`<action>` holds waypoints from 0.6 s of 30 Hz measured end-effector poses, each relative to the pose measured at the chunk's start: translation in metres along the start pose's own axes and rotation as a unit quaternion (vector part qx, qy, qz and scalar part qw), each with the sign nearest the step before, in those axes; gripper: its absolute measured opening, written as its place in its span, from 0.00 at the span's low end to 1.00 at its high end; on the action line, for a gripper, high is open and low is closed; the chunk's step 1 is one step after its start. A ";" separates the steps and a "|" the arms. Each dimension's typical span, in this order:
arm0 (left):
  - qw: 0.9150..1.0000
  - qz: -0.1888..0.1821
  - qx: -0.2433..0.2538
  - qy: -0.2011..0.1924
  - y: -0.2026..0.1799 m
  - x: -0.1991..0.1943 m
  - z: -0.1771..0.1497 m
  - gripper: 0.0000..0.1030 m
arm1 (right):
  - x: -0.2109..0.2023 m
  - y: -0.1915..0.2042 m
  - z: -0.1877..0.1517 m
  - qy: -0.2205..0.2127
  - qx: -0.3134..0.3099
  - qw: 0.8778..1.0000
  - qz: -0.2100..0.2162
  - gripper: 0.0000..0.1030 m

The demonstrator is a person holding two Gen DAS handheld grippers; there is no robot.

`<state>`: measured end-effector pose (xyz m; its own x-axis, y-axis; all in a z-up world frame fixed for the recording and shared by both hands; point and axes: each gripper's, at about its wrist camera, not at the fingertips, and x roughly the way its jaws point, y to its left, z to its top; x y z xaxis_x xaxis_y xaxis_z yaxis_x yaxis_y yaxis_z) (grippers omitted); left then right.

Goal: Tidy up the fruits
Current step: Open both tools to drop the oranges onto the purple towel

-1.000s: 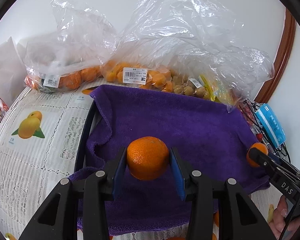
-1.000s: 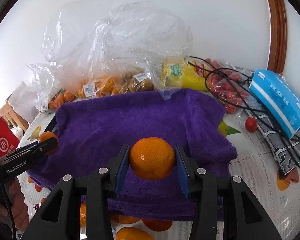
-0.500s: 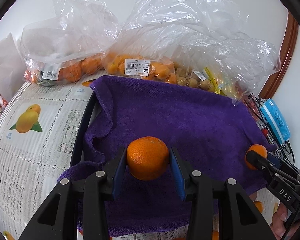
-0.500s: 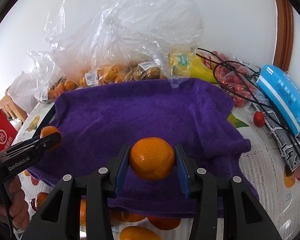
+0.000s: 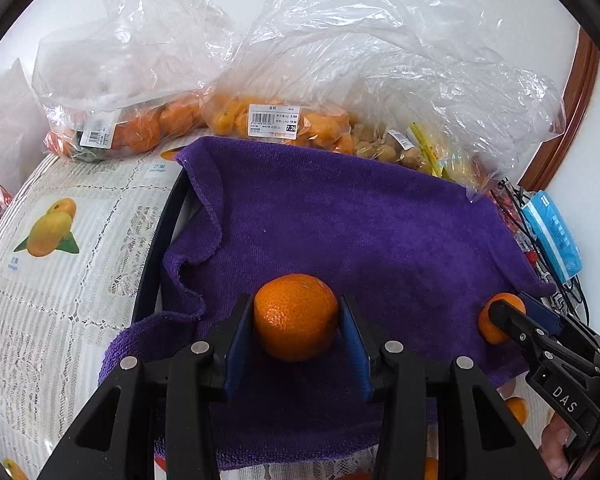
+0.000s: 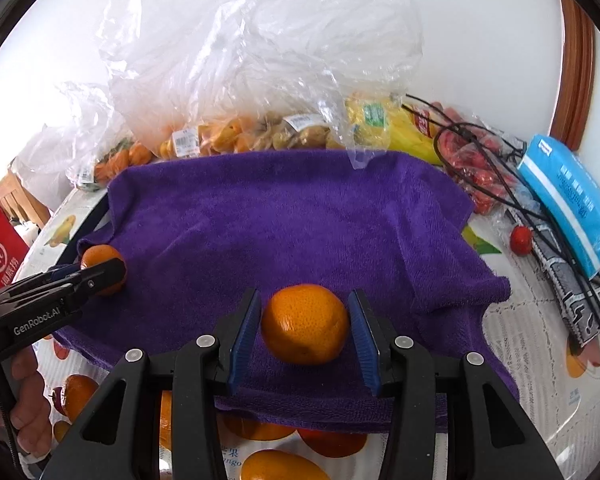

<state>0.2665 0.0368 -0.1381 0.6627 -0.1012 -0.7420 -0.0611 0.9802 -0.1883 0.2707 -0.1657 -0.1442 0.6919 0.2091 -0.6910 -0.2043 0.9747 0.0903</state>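
My left gripper (image 5: 296, 320) is shut on an orange mandarin (image 5: 295, 317) and holds it low over the near left part of a purple towel (image 5: 340, 224). My right gripper (image 6: 304, 324) holds a second mandarin (image 6: 304, 323) between its blue pads (image 6: 247, 332) over the towel's (image 6: 284, 224) near right part; a thin gap shows at each pad. Each gripper shows in the other's view: the right one (image 5: 504, 316) with its mandarin, and the left one (image 6: 100, 272) with its mandarin.
Clear plastic bags of mandarins (image 5: 140, 128), small oranges (image 5: 284, 120) and brown fruit (image 5: 388, 148) line the wall behind the towel. A black tray rim (image 5: 160, 232) shows under the towel's left edge. A blue pack (image 6: 568, 200), black cables (image 6: 500, 168) and a red fruit (image 6: 521, 235) lie right.
Both grippers have moved forward and lower over the purple towel, each still carrying its mandarin. The right gripper's pads now stand slightly off the fruit.
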 end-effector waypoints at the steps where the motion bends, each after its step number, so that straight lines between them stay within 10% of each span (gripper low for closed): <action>1: 1.000 -0.001 0.000 -0.002 0.000 -0.001 0.000 0.40 | -0.003 0.000 0.001 -0.006 0.001 1.000 0.001 0.51; 7: 1.000 0.004 0.004 -0.017 -0.001 -0.009 0.002 0.66 | -0.014 -0.002 0.005 -0.025 0.020 0.999 -0.006 0.80; 18: 0.998 0.023 0.019 -0.051 -0.008 -0.027 0.004 0.66 | -0.040 0.008 0.005 -0.076 0.001 0.997 -0.021 0.80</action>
<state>0.2519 0.0328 -0.1137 0.7330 -0.0396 -0.6791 -0.0662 0.9894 -0.1291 0.2445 -0.1658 -0.1119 0.7973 0.1782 -0.5767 -0.1721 0.9829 0.0658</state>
